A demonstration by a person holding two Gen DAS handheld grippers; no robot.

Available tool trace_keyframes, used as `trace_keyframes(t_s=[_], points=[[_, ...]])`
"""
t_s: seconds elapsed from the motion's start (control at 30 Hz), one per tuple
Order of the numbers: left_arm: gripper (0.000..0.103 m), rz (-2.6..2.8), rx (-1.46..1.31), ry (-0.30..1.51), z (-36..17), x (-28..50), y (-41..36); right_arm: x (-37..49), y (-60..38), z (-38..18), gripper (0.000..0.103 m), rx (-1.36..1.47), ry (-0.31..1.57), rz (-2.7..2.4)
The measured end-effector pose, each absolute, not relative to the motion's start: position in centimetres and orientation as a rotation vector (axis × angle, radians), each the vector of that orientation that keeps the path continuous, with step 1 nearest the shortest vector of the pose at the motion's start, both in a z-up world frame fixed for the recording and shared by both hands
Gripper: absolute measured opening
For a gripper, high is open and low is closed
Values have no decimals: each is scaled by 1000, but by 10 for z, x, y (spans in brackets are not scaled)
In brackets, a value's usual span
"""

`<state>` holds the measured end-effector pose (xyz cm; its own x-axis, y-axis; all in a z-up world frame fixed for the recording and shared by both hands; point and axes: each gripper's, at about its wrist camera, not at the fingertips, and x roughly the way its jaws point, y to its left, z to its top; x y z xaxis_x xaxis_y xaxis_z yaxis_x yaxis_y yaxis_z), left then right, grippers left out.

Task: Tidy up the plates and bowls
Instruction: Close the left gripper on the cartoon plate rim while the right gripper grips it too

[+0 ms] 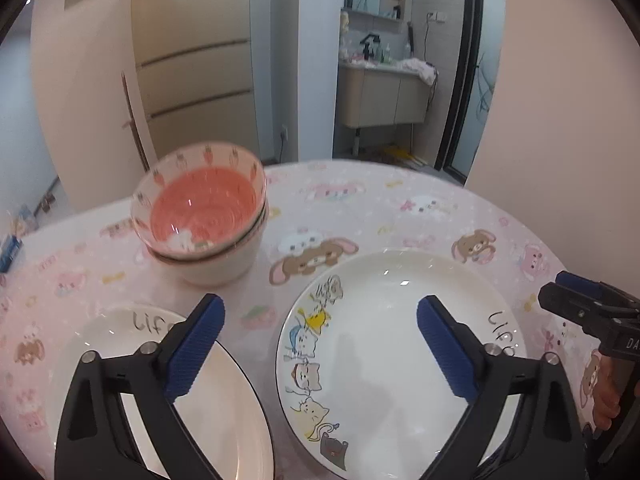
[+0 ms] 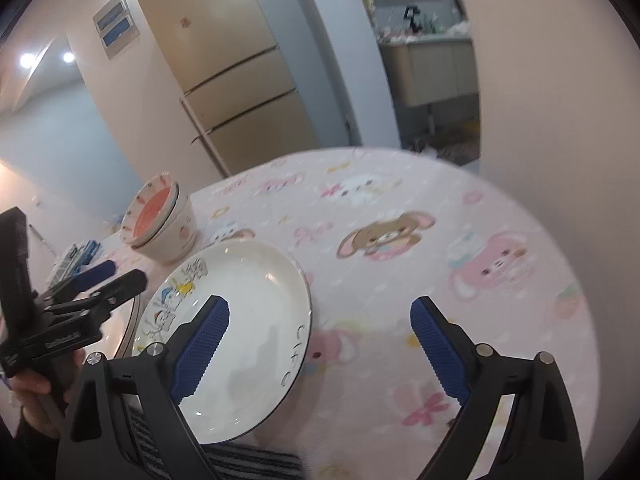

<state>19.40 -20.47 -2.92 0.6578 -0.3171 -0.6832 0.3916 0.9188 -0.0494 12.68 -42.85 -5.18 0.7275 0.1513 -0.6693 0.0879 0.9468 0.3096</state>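
Two bowls are stacked at the back left of the table, a pink-lined bowl [image 1: 202, 208] [image 2: 150, 212] tilted inside a white one [image 1: 224, 260]. Two white plates lie in front of them. The cat-pattern plate [image 1: 380, 340] [image 2: 248, 300] is on the right and a second plate [image 1: 116, 332] on the left, both marked "Life". My left gripper [image 1: 320, 308] [image 2: 108, 280] hovers open above the gap between the plates, one finger over each. My right gripper [image 2: 320, 308] [image 1: 580, 300] is open over the right rim of the cat plate and holds nothing.
A pink cartoon tablecloth [image 1: 400, 208] [image 2: 420, 240] covers the round table, whose far edge curves behind the bowls. A beige fridge [image 1: 196, 60] [image 2: 240, 80] and a bathroom vanity [image 1: 384, 92] stand beyond. A blue box [image 1: 10, 250] sits at the left edge. A hand [image 2: 32, 392] grips the left gripper's handle.
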Motion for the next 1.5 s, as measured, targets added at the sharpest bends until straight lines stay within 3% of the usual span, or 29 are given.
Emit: trace_keyframes(t_s=[0.13,0.2,0.27,0.43,0.6,0.87,1.13,1.33,1.5], points=[[92,-411,101,818,-40,211,-204,143,-431,-74,92,434,857,141],[92,-409,112,839,-43,217,-203,152,-435,-87,81,532,926,215],[84,-420,103,863,-45,222,-201,156,-438,-95,74,585,962,233],[50,-446,71,930,-54,238,-200,159,-431,-102,69,592,965,245],[42,-478,88,982,-62,247,-204,159,-430,-101,65,607,955,227],[41,-488,135,1063,-74,251,-213,162,-429,-99,43,527,958,189],[31,-464,174,1054,-76,249,-213,162,-421,-99,36,448,944,162],[31,-464,175,1052,-75,248,-212,160,-415,-98,34,381,930,144],[31,-464,175,1051,-75,248,-212,158,-418,-98,26,378,927,131]])
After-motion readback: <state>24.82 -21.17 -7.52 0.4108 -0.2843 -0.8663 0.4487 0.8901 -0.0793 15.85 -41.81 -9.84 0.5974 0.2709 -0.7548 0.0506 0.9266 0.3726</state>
